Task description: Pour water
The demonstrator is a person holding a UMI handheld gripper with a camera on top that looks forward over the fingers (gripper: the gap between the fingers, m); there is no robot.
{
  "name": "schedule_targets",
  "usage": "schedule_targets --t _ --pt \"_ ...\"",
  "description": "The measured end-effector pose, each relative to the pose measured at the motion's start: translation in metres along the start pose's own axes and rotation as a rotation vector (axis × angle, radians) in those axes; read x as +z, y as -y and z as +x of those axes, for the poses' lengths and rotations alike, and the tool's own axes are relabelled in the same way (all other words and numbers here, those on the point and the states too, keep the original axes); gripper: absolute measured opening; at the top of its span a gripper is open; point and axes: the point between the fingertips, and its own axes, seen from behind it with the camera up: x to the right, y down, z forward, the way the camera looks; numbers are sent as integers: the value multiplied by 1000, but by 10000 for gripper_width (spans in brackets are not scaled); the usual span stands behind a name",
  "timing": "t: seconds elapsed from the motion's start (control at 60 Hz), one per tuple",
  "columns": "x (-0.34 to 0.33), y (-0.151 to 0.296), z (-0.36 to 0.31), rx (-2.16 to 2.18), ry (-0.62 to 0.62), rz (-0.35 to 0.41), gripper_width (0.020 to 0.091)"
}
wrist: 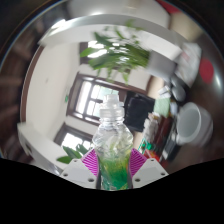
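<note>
Clear ribbed plastic bottle (pixel 112 140) with a white screw cap, standing upright at lower centre of the frame; its rounded body holds green liquid in the bottom part. The gripper (pixel 113 166) clasps the bottle, one magenta ridged pad (pixel 92 161) pressed to each side. Upper centre: leafy green plant (pixel 118 55), blurred. Right: pale cylindrical container (pixel 187 120).

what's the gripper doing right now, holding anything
Gripper: shut on the clear plastic bottle, which stands upright between the pink pads with green-tinted liquid at its bottom.
</note>
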Motion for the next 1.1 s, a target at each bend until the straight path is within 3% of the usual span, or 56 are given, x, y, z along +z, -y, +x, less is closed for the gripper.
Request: schedule_targets --t 0.133,0.317,0.5,0.65,0.917,1.05,1.1 --pt "12 48 -41 -443 34 14 354" --pt "24 140 -32 -1025 -130 42 354" --pt "27 256 54 -1230 -375 136 354" --pt "32 321 141 -1213 -506 140 371" --pt "45 346 247 -1201 -558 114 372" --pt "74 350 251 -1160 -556 136 370" --pt "53 344 253 -1165 -557 125 384"
